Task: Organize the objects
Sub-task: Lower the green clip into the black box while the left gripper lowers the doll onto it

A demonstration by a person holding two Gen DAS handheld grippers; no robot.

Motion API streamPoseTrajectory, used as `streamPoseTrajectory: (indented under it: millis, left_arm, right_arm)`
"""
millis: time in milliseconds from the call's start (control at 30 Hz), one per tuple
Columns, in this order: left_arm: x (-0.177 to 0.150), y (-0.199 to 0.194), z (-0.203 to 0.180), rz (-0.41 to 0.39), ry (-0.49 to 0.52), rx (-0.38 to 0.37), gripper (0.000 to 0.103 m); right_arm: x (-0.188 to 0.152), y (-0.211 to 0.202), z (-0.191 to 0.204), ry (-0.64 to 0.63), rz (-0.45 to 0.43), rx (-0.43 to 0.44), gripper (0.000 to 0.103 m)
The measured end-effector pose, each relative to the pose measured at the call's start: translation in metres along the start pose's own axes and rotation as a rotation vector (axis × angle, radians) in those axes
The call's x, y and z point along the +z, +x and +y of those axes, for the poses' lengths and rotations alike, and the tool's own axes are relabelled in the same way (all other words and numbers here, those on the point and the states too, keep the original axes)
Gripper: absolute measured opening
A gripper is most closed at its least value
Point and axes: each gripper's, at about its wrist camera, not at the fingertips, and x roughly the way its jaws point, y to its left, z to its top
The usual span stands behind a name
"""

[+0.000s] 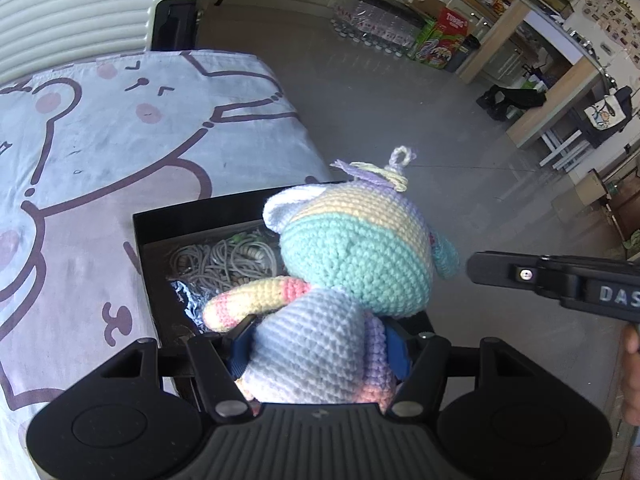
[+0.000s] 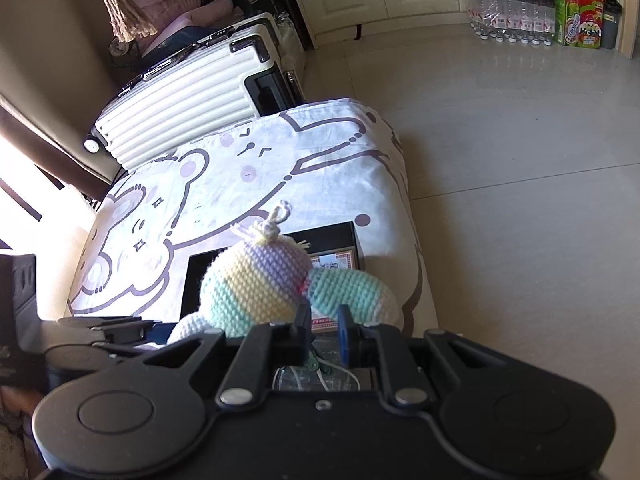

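A pastel crocheted doll is held by its body in my left gripper, shut on it above a black box. The box holds grey coiled cables and sits on a cartoon-print cloth. In the right wrist view the doll is in front of my right gripper, whose blue-padded jaws stand a narrow gap apart with nothing between them, beside the doll's ear. The box shows a card pack inside. The right gripper's finger shows to the doll's right in the left wrist view.
A cream ribbed suitcase stands behind the cloth-covered surface. Bottled water packs and a green-red carton stand on the tiled floor by white cabinets. A counter with shelves is at the right.
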Motion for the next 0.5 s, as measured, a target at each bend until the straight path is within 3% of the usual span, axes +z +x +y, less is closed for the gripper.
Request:
streamPoseTrajectory:
  millis: [167, 500]
  left_arm:
    - [0.006, 0.015, -0.004, -0.021, 0.032, 0.028, 0.065]
    - [0.008, 0.049, -0.013, 0.048, 0.075, 0.095, 0.066]
  right_arm:
    - [0.000, 0.005, 0.000, -0.006, 0.007, 0.003, 0.014]
    - [0.001, 0.023, -0.004, -0.026, 0.050, -0.010, 0.014]
